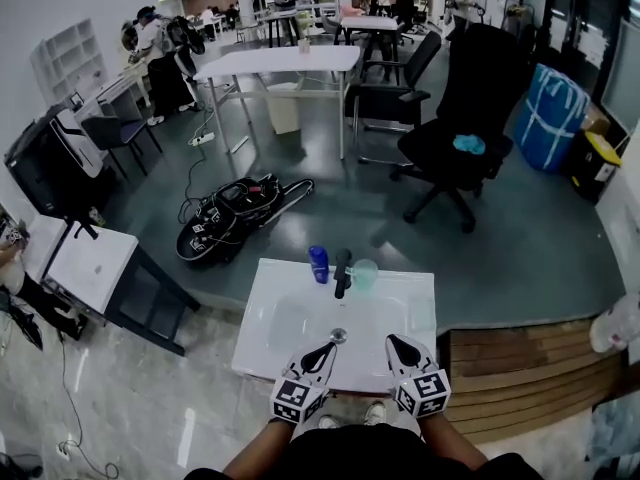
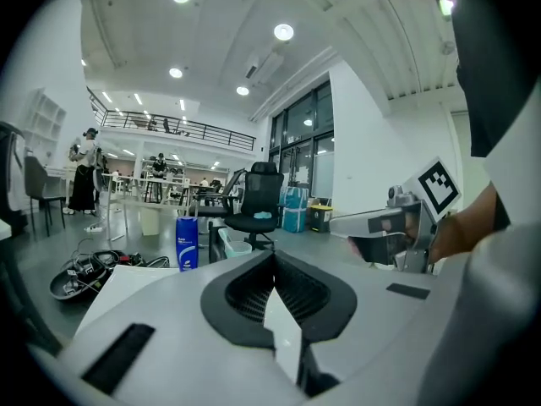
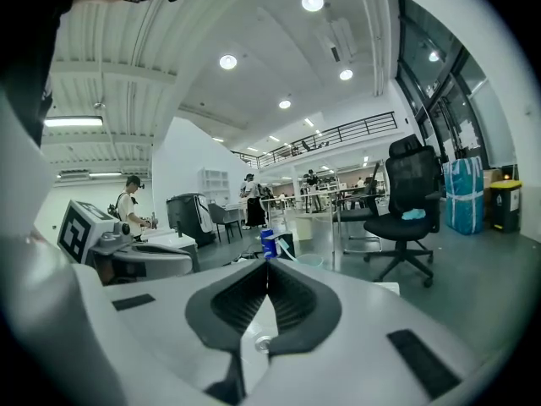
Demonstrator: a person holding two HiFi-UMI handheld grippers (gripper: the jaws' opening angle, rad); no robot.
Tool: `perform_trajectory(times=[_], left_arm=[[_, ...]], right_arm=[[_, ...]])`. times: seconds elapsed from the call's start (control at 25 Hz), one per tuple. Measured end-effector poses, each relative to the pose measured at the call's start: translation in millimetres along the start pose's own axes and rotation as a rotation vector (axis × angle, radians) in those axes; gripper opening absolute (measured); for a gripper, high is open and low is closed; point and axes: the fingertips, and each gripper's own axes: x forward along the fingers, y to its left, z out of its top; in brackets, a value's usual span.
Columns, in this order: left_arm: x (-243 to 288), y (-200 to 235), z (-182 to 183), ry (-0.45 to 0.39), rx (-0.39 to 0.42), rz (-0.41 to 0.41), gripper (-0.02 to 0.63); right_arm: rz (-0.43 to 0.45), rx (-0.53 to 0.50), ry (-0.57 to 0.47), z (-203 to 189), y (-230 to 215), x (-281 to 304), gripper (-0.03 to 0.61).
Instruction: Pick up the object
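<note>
Open-plan office floor, with a black office chair far off, surrounds a white moulded tabletop directly in front of the person. Along its far edge stand a blue plastic bottle, a dark upright item and a pale green translucent cup, close together; the task does not say which of them is the object, so any of the three may be meant.

The left gripper and the right gripper hover side by side over the near edge, well short of that row, probably a resting pose before any reach. Each gripper view shows the jaw tips meeting with nothing between them; only the white top shows through the gap behind the tips.

A small round metal piece lies on the top between the grippers; whether it is a fitting or a loose part cannot be told. The dark item's shape is hard to make out, and the cup partly hides behind it.
</note>
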Motion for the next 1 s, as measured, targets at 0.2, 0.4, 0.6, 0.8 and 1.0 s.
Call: perform_trajectory(times=[0.2, 0.4, 0.6, 0.8, 1.0], left_arm=[[18.0, -9.7, 6.8, 0.004, 0.010, -0.013, 0.014], [36.5, -16.3, 17.0, 0.008, 0.047, -0.016, 0.014], [53.3, -23.3, 17.5, 0.021, 0.068, -0.013, 0.014], [68.4, -34.8, 15.3, 0.030, 0.064, -0.013, 0.014], [76.6, -41.9, 12.6, 0.042, 0.041, 0.000, 0.014]], right_arm=[[0.038, -0.014, -0.009, 3.5, -12.6, 3.2, 0.018], [0.063, -0.043, -0.015, 10.3, -22.9, 6.6, 0.018], [0.051, -0.052, -0.028, 11.8, -40.0, 6.4, 0.018], [0.006, -0.054, -0.052, 11.5, -67.5, -2.3, 0.018], [0.010, -0.036, -0.047, 6.4, -81.3, -9.2, 0.018]])
